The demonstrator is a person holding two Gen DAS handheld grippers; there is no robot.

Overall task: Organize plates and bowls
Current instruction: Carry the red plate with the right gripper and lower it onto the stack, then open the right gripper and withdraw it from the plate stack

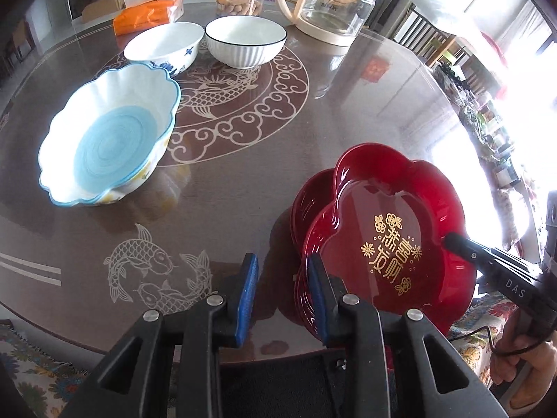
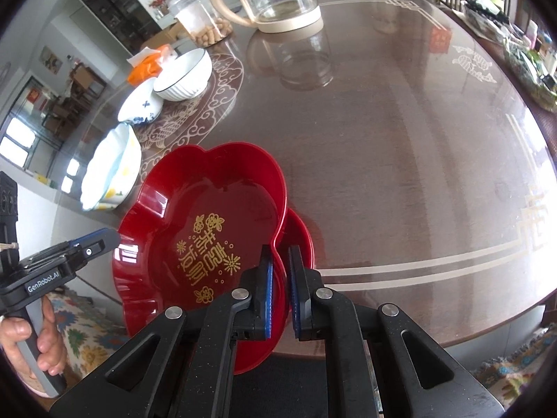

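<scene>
Both claws are pointing steeply down at the near edge of the table [image 2: 400,139]. The right claw [image 2: 280,261] is clamping the rim of the top red flower-shaped plate [image 2: 209,209], stacked on another. The left claw [image 1: 282,271] is hovering, jaws apart, its right finger touching the plates' left edge.

The left claw [image 1: 282,292] hangs over the near edge of the table [image 1: 348,122], jaws parted, its right blue pad against the rim of the red plate [image 1: 390,240]. From that plate's far side the right claw [image 1: 452,240] reaches in at the rim. Well left of the plate sits the blue scalloped bowl [image 1: 111,139], with two white bowls [image 1: 243,40] beyond.
</scene>
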